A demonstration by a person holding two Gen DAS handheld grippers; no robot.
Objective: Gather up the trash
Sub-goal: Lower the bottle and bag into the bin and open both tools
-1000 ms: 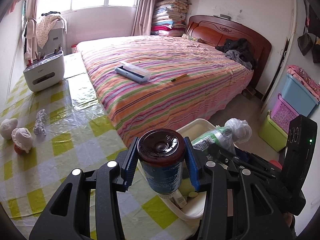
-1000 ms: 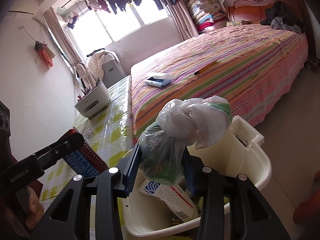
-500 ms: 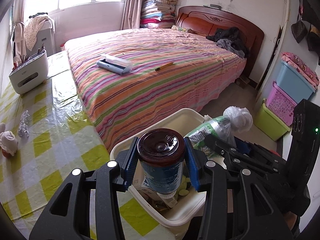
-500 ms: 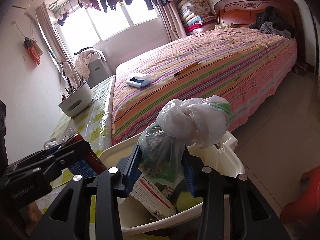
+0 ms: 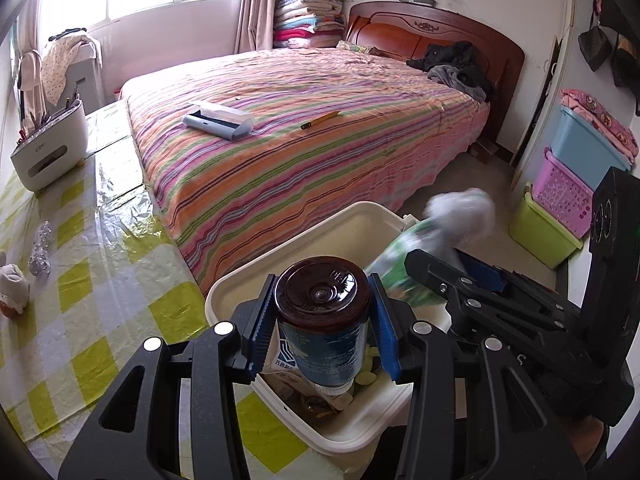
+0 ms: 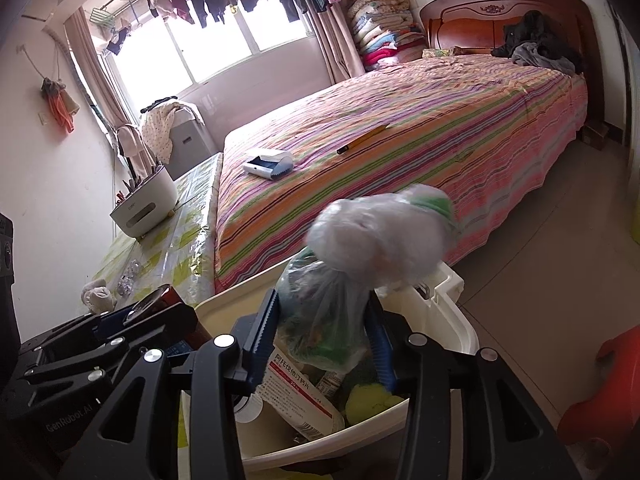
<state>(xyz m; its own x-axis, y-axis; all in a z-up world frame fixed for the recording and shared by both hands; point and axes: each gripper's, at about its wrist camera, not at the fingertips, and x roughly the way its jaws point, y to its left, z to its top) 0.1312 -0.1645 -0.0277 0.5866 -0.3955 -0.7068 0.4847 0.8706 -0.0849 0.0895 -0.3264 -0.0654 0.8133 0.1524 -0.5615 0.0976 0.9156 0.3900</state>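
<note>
My left gripper (image 5: 322, 332) is shut on a brown bottle (image 5: 322, 320) with a blue label, held upside down over the cream trash bin (image 5: 224, 296). My right gripper (image 6: 324, 340) has its jaws spread a little wider than before around a knotted clear plastic bag of trash (image 6: 340, 292). The bag is motion-blurred and tilting over the bin (image 6: 448, 312). The bag also shows in the left wrist view (image 5: 440, 240), with the right gripper (image 5: 460, 276) beside the bottle. The bin holds a white medicine box (image 6: 300, 384), a small bottle and yellow-green scraps.
A table with a yellow-checked plastic cover (image 5: 100, 288) lies left of the bin, with a crumpled clear bottle (image 5: 40, 248), a small plush toy (image 5: 12, 288) and a white holder (image 5: 48, 148). A striped bed (image 5: 300, 128) lies beyond. Stacked plastic crates (image 5: 560, 200) stand at the right wall.
Both grippers moved further over the bin. The right jaws have spread slightly and the bag has started to blur and shift. The left gripper still holds the bottle.
</note>
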